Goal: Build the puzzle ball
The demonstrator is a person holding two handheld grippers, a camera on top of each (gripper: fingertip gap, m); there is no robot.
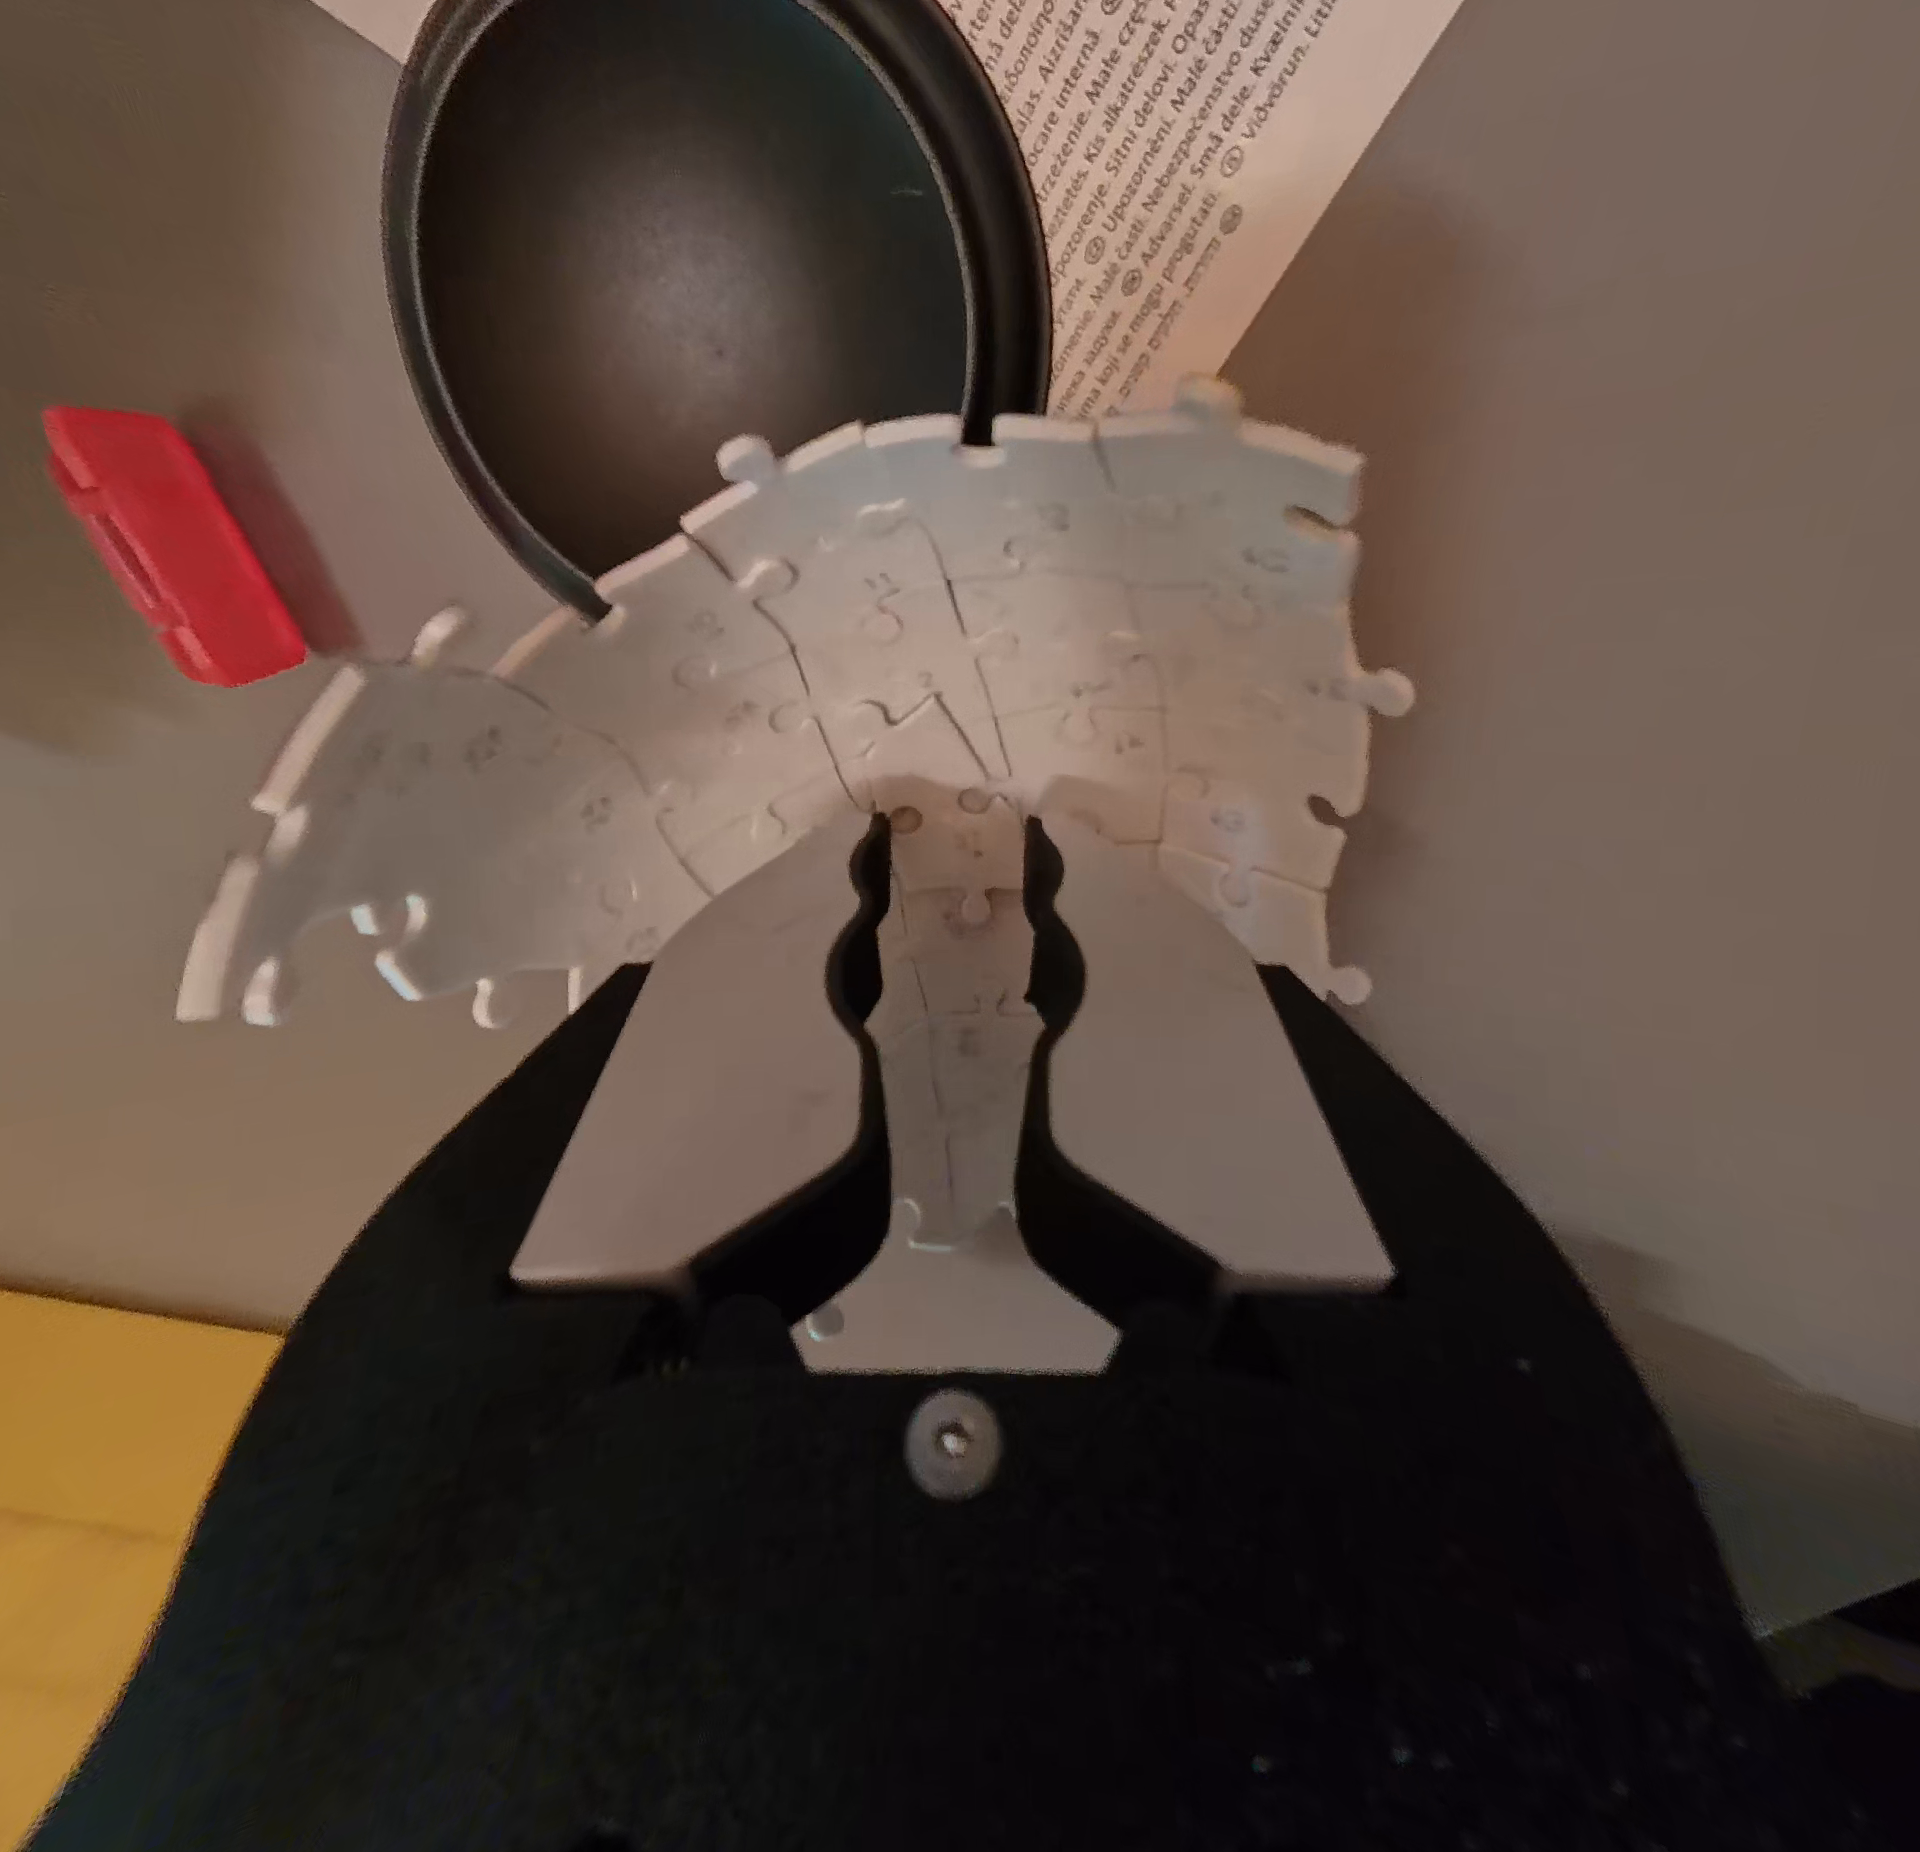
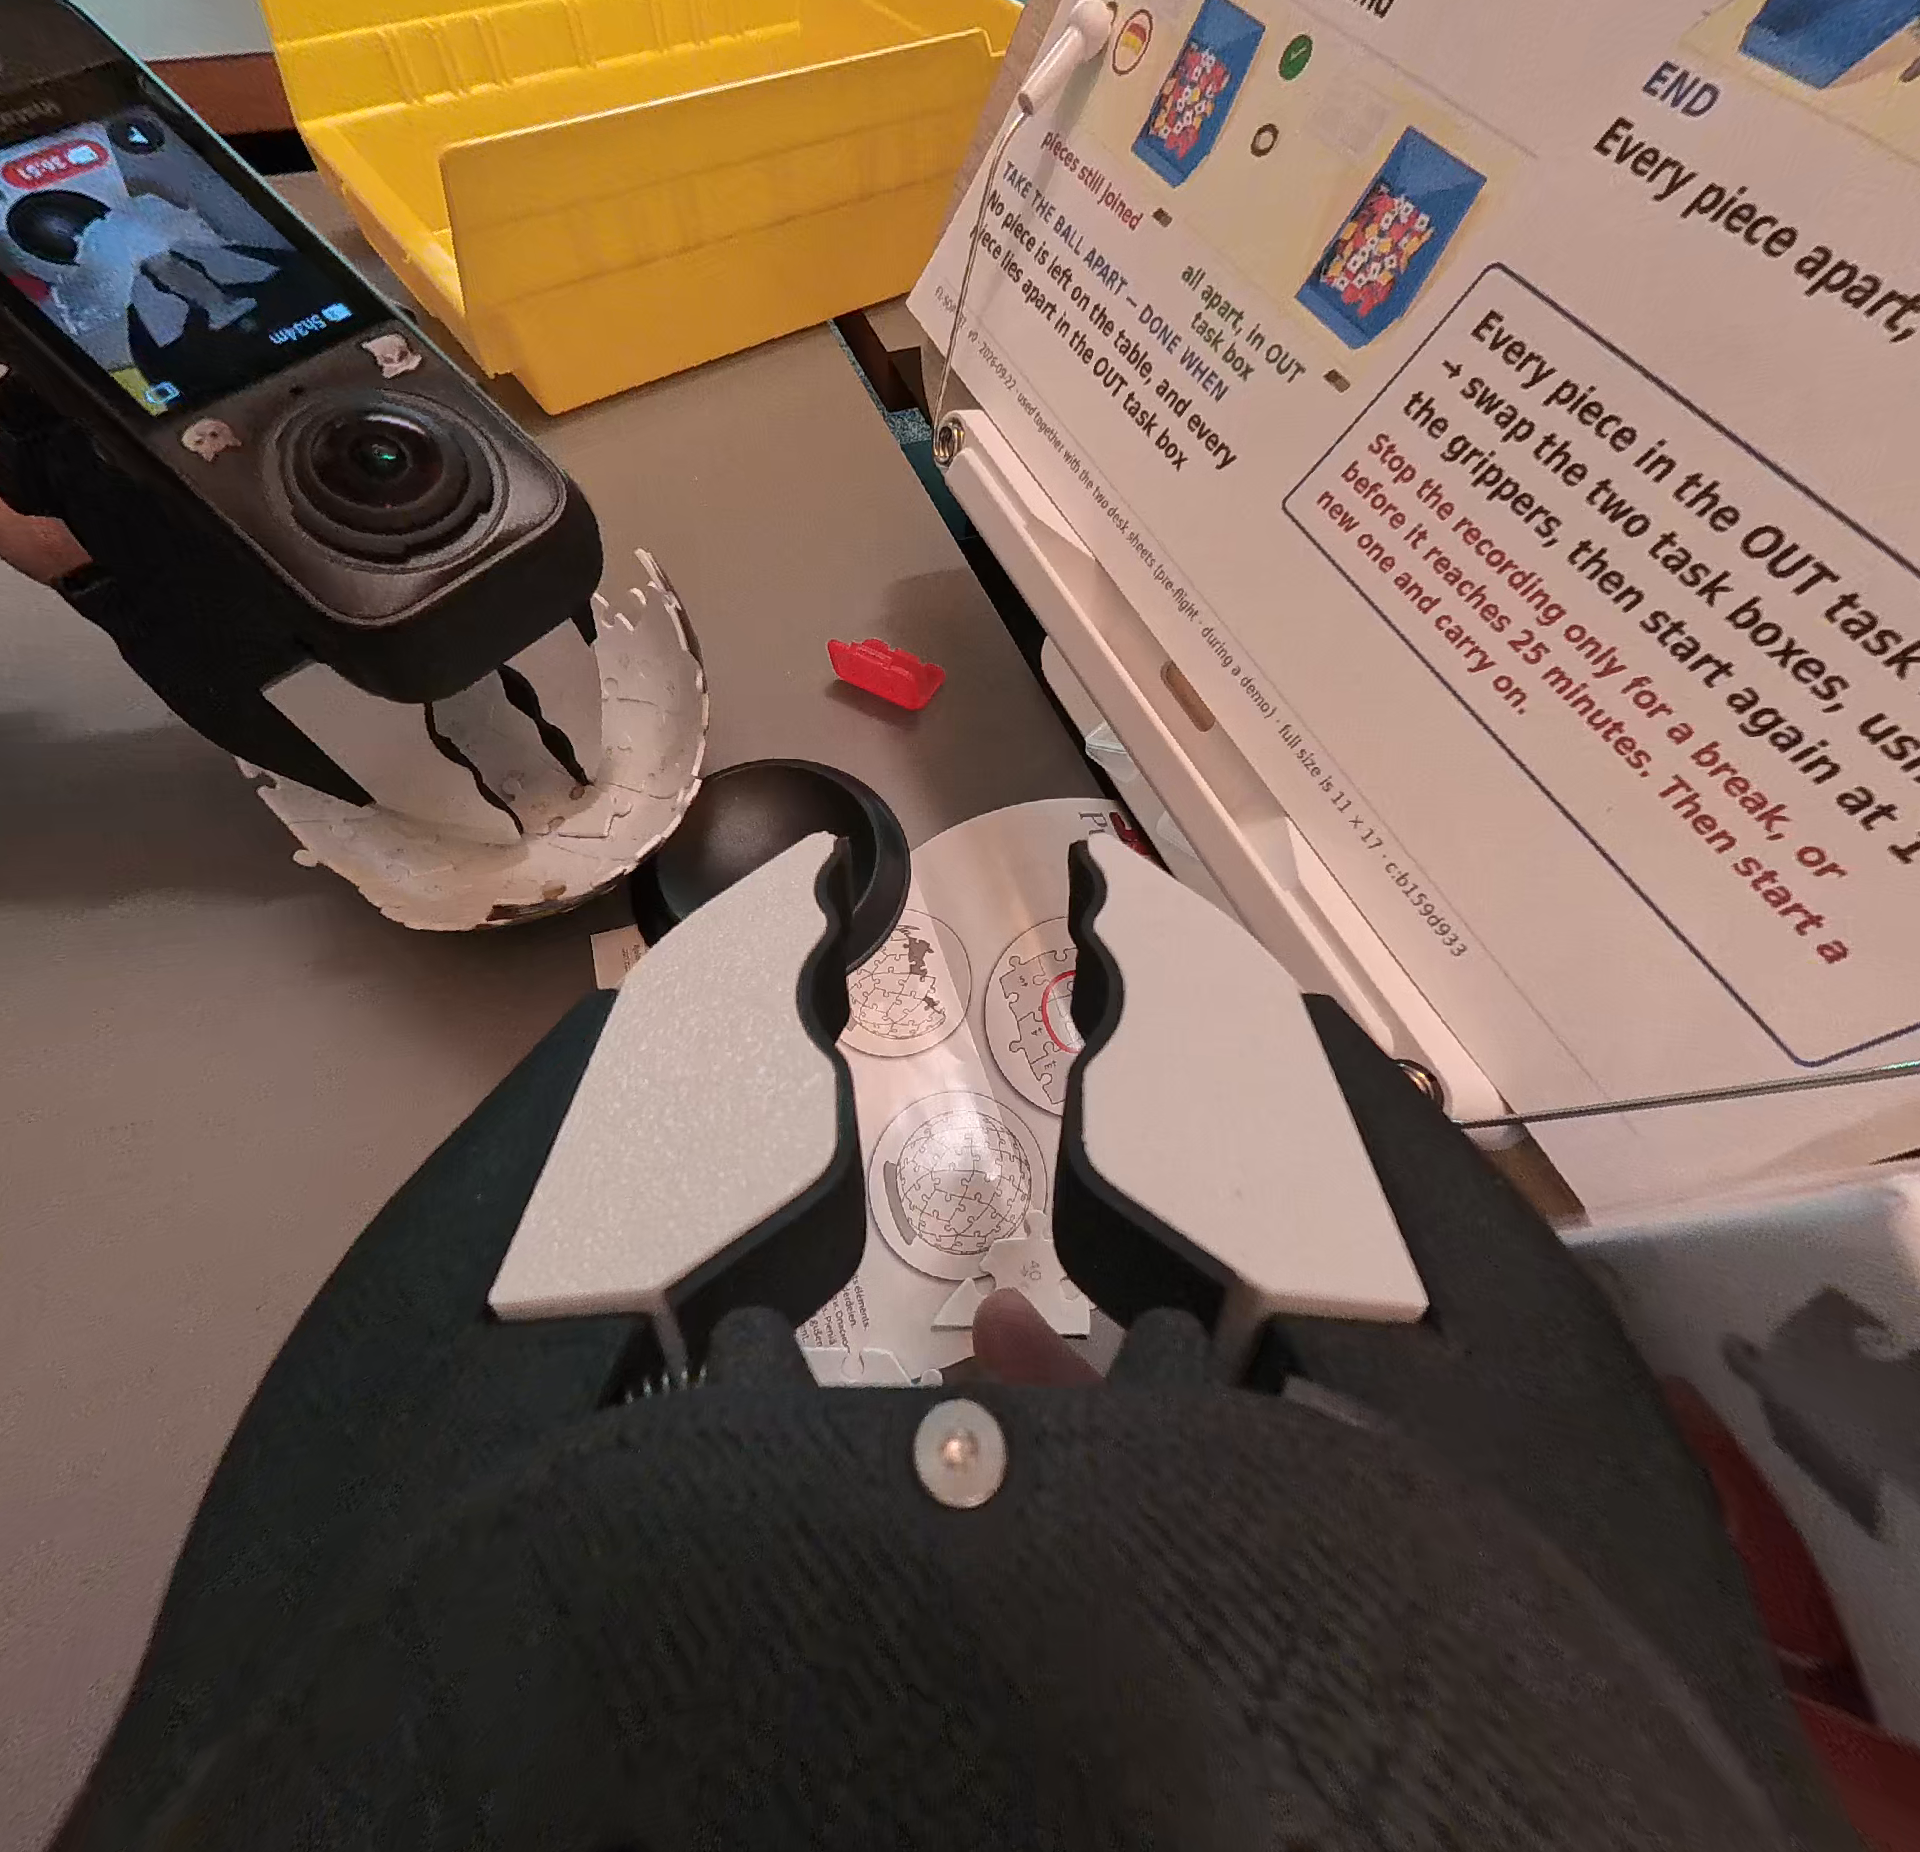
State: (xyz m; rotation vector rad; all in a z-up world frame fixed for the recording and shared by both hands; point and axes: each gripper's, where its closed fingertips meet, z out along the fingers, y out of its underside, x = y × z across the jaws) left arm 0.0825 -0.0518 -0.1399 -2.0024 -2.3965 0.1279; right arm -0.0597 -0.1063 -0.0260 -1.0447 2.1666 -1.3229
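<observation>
White curved puzzle shell (image 1: 831,701) is sitting pinched between the left gripper (image 1: 958,836) fingers, its wall running down the gap btwn them, just in front of the black stand (image 1: 686,244) w/ a red piece (image 1: 166,545) off to one side. Only the right wrist view is showing the yellow bin (image 2: 644,150), instruction board (image 2: 1455,452) and leaflet (image 2: 966,1075); right gripper (image 2: 951,867) is hovering over that leaflet, fingers spread, gripping nothing, a loose puzzle piece (image 2: 1023,1283) lying near their base.

Yellow bin (image 2: 623,171) at my eleven o'clock on the grey bench (image 2: 260,1023), nothing visible inside. Small red plastic clip (image 2: 885,672) at twelve, lying apart. White instruction board (image 2: 1455,452) propped at two o'clock.
</observation>
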